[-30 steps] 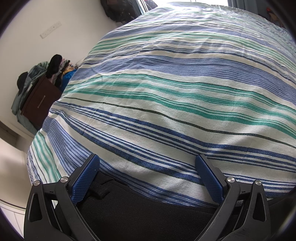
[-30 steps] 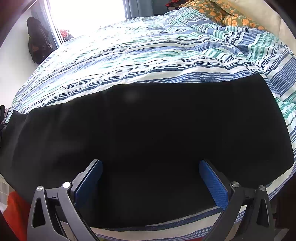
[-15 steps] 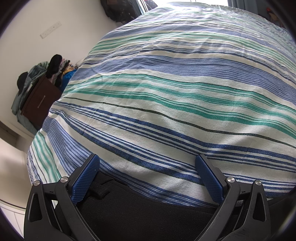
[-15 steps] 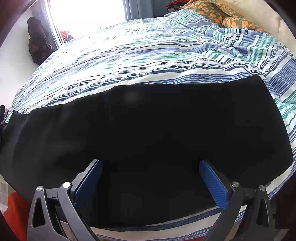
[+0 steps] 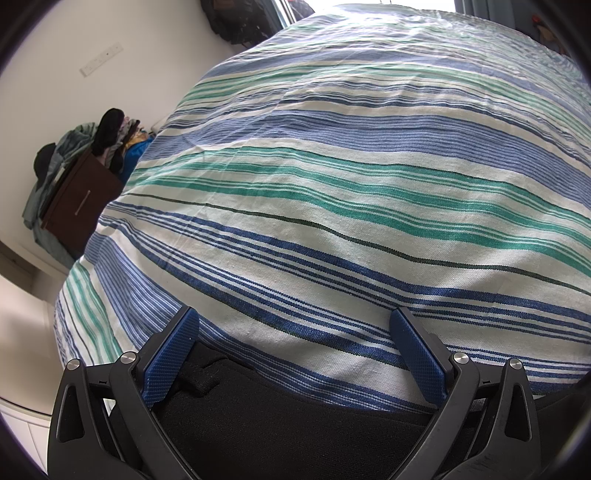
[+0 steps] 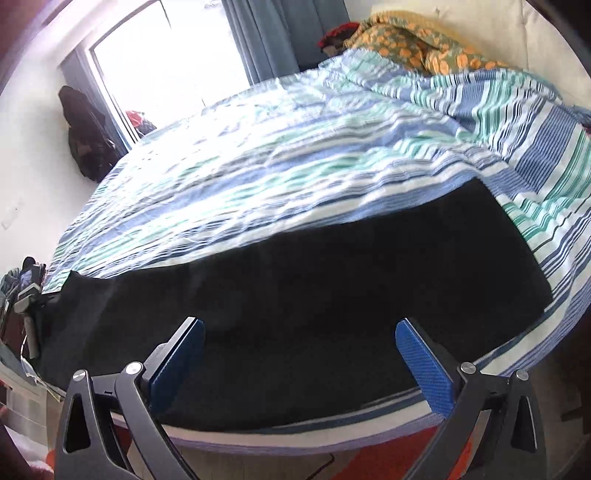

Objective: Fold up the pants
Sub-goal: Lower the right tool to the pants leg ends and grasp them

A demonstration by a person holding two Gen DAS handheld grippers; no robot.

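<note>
The black pants [image 6: 314, 295] are laid flat along the near edge of the bed, stretched out lengthwise from left to right, with one squared-off end at the far right and the other end tapering toward the bed's left corner. In the left wrist view only a part of the pants [image 5: 295, 424] is seen, at the bottom of the frame, with a small fold or tab of black cloth near the left finger. The right tool [image 6: 299, 354] is held wide open over the near middle of the pants, its blue pads well apart and nothing gripped between them; whether the pads touch the cloth cannot be told. The left tool [image 5: 295, 350] is likewise spread wide and empty, with its fingers over the far edge of the pants where the black cloth meets the striped bedcover [image 5: 351, 184]. The bedcover, in blue, green and white stripes, is spread over the whole bed [image 6: 295, 434] and bunched up at the far right. An orange-patterned blanket [image 6: 417, 48] is seen beyond it at the far right. A bright window [image 6: 166, 66] with a curtain [image 6: 273, 33] stands behind the bed. A pile of clothes [image 5: 81, 162] lies by the wall at the left.
</note>
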